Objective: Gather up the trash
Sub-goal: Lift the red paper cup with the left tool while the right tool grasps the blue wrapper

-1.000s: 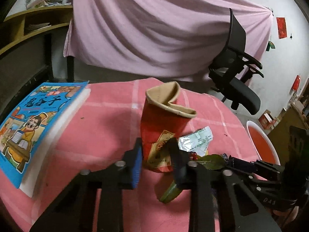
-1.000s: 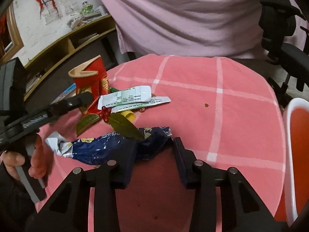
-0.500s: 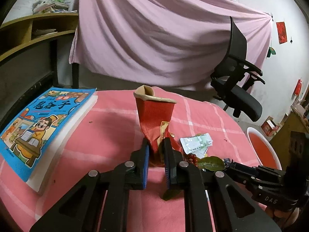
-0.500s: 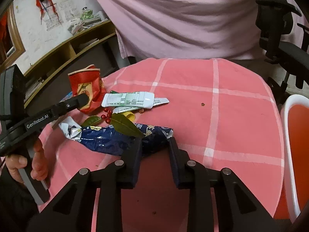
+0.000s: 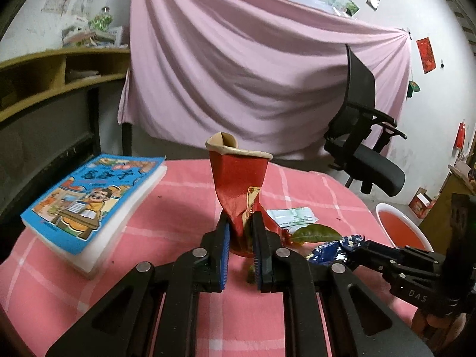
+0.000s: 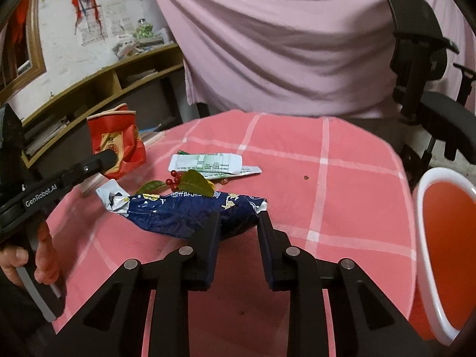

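The left gripper (image 5: 240,232) pinches the red paper cup (image 5: 238,184) mid-frame — the right gripper (image 6: 238,223) squeezes the blue wrapper (image 6: 184,214).

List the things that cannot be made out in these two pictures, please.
- Bottom of the crushed red paper cup: left wrist view, hidden between the left tongs.
- Near end of the dark blue foil snack wrapper: right wrist view, hidden behind the right tongs.
- White bin with orange liner: cut off by the right edge.
- Print on the white paper packet: too small to read.
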`<control>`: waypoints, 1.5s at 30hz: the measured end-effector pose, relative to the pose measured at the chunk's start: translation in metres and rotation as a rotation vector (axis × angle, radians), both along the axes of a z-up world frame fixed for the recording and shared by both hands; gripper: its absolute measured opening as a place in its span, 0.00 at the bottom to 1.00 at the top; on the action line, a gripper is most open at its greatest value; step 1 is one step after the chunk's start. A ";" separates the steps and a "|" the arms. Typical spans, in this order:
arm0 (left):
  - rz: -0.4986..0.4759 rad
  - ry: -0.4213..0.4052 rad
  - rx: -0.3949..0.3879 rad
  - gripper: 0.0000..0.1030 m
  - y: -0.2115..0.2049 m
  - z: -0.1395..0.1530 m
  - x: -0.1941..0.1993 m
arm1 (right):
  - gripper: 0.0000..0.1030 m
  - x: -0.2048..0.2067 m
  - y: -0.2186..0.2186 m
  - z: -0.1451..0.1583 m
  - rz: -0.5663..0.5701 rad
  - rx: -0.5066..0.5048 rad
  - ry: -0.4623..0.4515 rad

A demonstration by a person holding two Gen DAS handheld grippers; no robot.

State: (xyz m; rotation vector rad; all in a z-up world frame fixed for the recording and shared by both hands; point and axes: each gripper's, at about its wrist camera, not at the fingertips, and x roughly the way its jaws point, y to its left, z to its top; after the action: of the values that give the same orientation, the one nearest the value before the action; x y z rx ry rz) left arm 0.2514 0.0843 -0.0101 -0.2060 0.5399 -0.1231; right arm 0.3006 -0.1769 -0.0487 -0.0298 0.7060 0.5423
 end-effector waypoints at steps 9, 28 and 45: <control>0.070 -0.133 0.051 0.11 -0.007 0.008 -0.041 | 0.22 -0.032 -0.016 0.019 -0.017 0.058 -0.165; -0.042 -0.395 0.181 0.11 -0.109 0.051 -0.089 | 0.22 -0.087 -0.090 0.063 -0.262 0.225 -0.516; -0.295 -0.438 0.191 0.11 -0.258 0.080 -0.068 | 0.22 -0.085 -0.202 0.071 -0.653 0.292 -0.480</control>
State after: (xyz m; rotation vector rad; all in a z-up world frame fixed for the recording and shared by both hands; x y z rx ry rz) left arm 0.1839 -0.1739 0.0698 0.0899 0.1401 -0.3918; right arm 0.2153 -0.3792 0.0220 0.3249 0.1365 -0.0043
